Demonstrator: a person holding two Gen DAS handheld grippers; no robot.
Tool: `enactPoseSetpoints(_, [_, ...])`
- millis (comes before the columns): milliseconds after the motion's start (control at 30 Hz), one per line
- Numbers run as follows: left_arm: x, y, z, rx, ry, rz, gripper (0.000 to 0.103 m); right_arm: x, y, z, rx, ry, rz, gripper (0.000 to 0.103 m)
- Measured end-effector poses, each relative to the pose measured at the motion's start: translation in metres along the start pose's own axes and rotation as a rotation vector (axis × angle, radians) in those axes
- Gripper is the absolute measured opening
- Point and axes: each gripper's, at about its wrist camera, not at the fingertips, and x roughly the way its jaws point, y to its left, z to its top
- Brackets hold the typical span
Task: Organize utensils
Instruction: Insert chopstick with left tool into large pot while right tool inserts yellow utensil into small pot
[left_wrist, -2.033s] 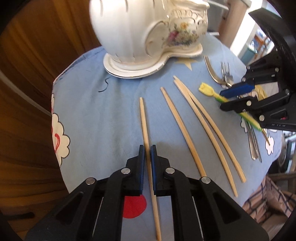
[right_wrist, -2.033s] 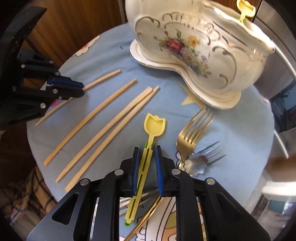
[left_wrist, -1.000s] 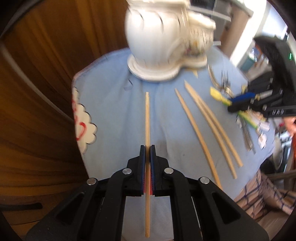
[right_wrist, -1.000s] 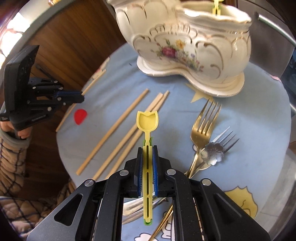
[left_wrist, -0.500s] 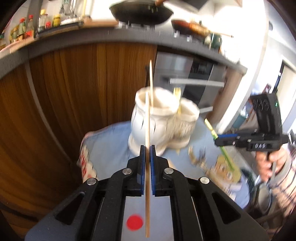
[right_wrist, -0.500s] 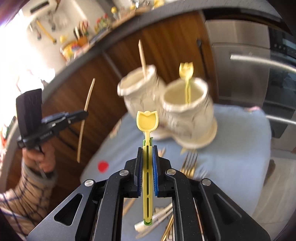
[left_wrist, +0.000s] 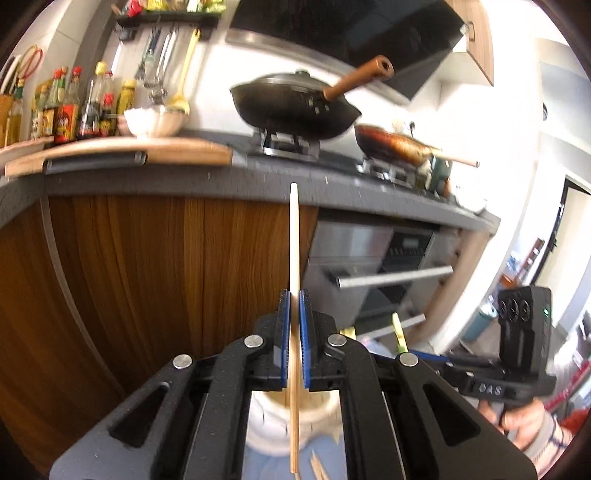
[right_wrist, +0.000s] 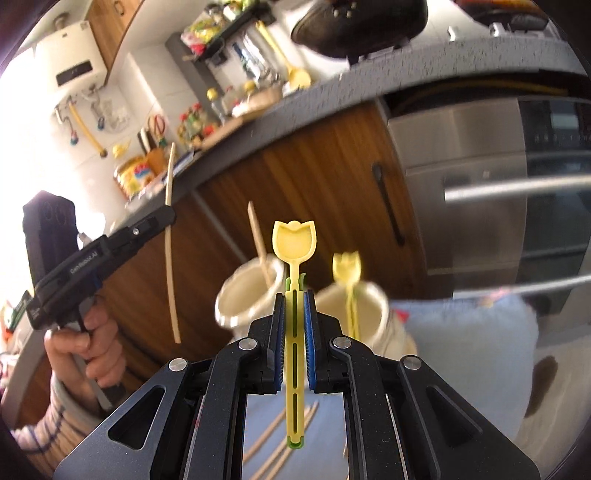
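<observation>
My left gripper (left_wrist: 294, 299) is shut on a wooden chopstick (left_wrist: 294, 243) and holds it upright above the white ceramic holder (left_wrist: 280, 417), seen below the jaws. It also shows in the right wrist view (right_wrist: 168, 216), with its chopstick (right_wrist: 170, 258) hanging left of the holder. My right gripper (right_wrist: 294, 299) is shut on a yellow tulip-shaped spoon (right_wrist: 294, 240), upright in front of the two-cup holder (right_wrist: 369, 314). The left cup (right_wrist: 240, 299) holds one chopstick (right_wrist: 258, 243); the right cup holds another yellow spoon (right_wrist: 347, 269).
Loose chopsticks (right_wrist: 280, 439) lie on the blue tablecloth (right_wrist: 461, 332) below. Behind stand wooden cabinets (left_wrist: 166, 266), an oven (left_wrist: 388, 266) and a counter with pans (left_wrist: 295, 107) and bottles (left_wrist: 66, 110). The right gripper's body (left_wrist: 517, 332) is at the right of the left wrist view.
Both grippers have lifted their utensils off the table, tilted them upright and moved closer to the holder. The left gripper now hovers over the holder's mouth.
</observation>
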Motion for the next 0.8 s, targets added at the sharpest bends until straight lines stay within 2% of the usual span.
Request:
enactPoseSetpoints(133, [0.017,-0.002,0.009,-0.014,-0.068,0.010,0.005,0.008,0.001,0.015,-0.030,-0.067,-0.028,0.011])
enactPoseSetpoints(367, [0.044,-0.010,0.002,-0.030,-0.146,0.012,0.005,0.035,-0.001,0.022,-0.070,-0.099,-0.049,0.011])
enactPoseSetpoints(600, [0.056,-0.013,-0.029,-0.003,-0.142,0.053,0.005,0.053,0.000,0.006,-0.148,-0.137,-0.135,0.011])
enactPoseSetpoints(800, [0.056,-0.002,-0.054,-0.025,-0.079,0.084,0.005,0.054,0.002,-0.020,-0.207,-0.130,-0.206,0.011])
